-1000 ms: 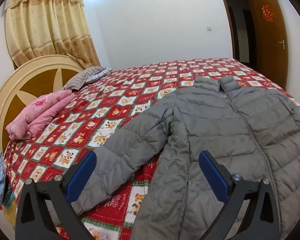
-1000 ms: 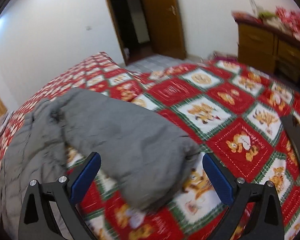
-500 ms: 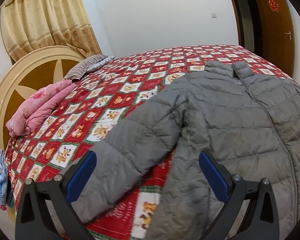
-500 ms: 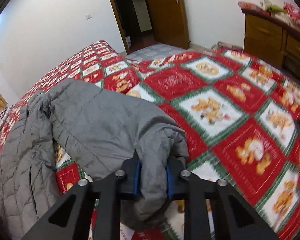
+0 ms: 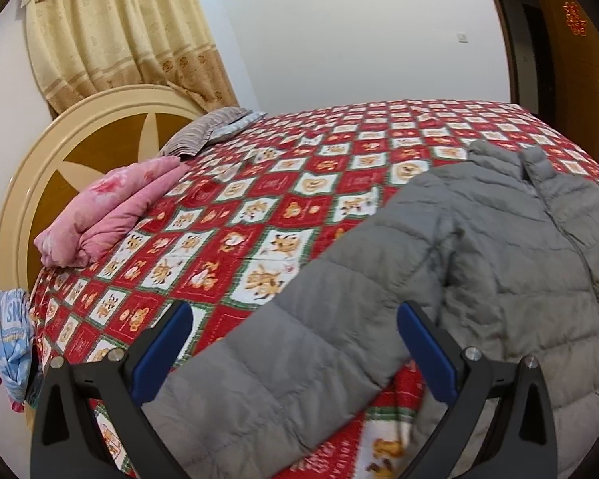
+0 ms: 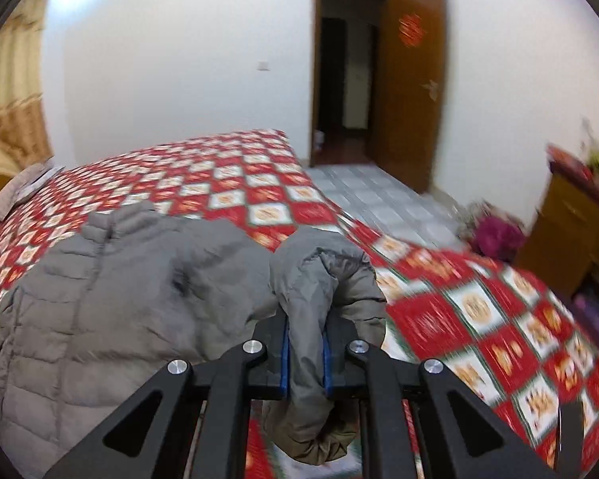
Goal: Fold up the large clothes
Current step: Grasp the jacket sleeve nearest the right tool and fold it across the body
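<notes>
The right claw (image 6: pixel 305 353) has just closed, pinching the grey jacket's (image 6: pixel 112 291) sleeve cuff (image 6: pixel 307 319) above the bed (image 6: pixel 459 307); the left claw (image 5: pixel 295 349) is spread over the other sleeve (image 5: pixel 299 351).

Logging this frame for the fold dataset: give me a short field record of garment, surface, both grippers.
garment: grey puffer jacket, front up, zipped
surface: bed with red patterned quilt
left gripper: open, over the sleeve lying flat, pads not pressing it
right gripper: jaws have just been closing, now shut on the other sleeve's cuff, which is raised off the quilt
also on bed: pink blanket, pillow
</notes>
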The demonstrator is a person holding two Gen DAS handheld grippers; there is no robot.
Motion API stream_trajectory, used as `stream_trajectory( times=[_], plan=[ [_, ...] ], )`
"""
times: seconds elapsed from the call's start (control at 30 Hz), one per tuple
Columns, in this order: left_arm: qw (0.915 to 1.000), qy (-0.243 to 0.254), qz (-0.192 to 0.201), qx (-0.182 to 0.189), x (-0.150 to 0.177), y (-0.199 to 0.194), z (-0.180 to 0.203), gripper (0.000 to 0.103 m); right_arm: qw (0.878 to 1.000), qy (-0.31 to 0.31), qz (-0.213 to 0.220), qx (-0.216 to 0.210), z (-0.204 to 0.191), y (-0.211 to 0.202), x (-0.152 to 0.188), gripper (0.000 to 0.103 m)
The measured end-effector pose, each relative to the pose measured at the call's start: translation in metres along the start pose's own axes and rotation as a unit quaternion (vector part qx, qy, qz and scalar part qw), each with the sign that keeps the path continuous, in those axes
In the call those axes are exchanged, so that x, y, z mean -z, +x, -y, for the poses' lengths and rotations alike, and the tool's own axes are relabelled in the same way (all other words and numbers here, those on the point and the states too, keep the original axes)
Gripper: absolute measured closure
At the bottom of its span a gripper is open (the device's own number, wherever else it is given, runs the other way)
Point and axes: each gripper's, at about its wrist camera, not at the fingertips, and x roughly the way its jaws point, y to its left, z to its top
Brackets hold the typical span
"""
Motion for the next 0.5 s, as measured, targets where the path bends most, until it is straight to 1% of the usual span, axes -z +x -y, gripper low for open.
stream_trajectory(
  times=[0.03, 0.17, 0.37, 0.5],
  plan=[
    [1.0, 0.0, -0.002, -0.003, 0.0, 0.003, -0.002, 0.0, 1.0, -0.017, 0.006, -0.008, -0.017, -0.001, -0.006, 0.093],
    [1.0, 0.001, -0.008, -0.005, 0.002, 0.009, -0.004, 0.0, 0.998, -0.058, 0.018, -0.03, -0.066, 0.001, -0.02, 0.093],
    [1.0, 0.004, -0.006, 0.001, 0.002, 0.012, -0.003, 0.0, 0.992, -0.105, 0.025, -0.06, -0.129, 0.008, -0.026, 0.093],
    [0.9999, 0.004, -0.01, 0.006, 0.001, 0.017, 0.0, 0.0, 0.987, -0.141, 0.026, -0.078, -0.171, 0.013, -0.025, 0.093]
  ],
)
